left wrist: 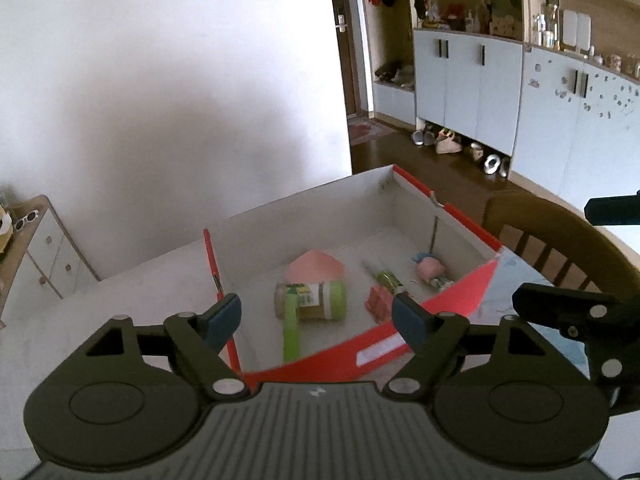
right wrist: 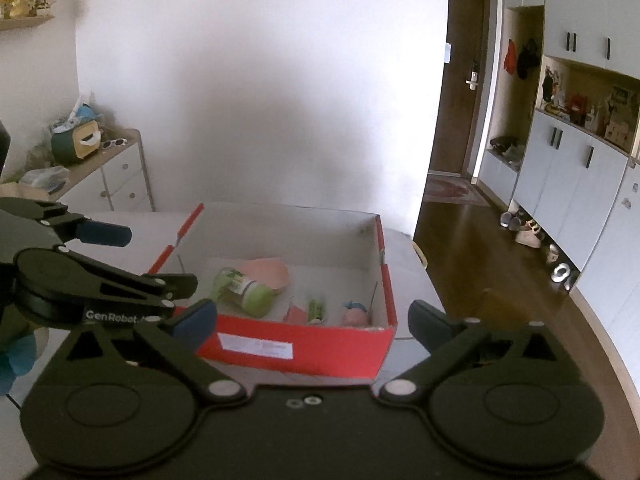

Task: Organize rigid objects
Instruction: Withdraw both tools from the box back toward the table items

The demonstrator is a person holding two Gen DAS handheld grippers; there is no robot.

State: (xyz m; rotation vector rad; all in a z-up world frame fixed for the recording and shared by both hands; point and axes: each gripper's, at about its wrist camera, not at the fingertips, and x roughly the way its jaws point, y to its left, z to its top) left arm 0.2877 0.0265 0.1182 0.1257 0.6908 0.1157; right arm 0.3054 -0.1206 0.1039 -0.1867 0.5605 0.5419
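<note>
Two handheld grippers are held above a pale table (right wrist: pixel 412 276), both aimed at an open shoebox. Nearest in the left wrist view, the left gripper (left wrist: pixel 318 318) is seen with its blue-padded jaws spread wide and nothing between them. In the right wrist view, the right gripper (right wrist: pixel 312 320) is likewise spread wide and empty, with the left gripper visible at its left side. Just beyond the fingertips, the red shoebox (right wrist: pixel 304 346) with a white interior is set on the table, a white label on its near wall. Inside it, a green-capped jar (left wrist: pixel 310 300) is laid on its side, touching a green stick-like piece (left wrist: pixel 291 336) nearer the front wall. Behind the jar a pink, house-shaped item (left wrist: pixel 316 266) is seen. To the right, a small red packet (left wrist: pixel 378 300), a green tube (left wrist: pixel 388 280) and a small pink doll figure (left wrist: pixel 431 272) are laid near one another. Farther off, a wooden chair (left wrist: pixel 556 240), a white wall and pale blue cabinets (left wrist: pixel 468 88) are seen.
</note>
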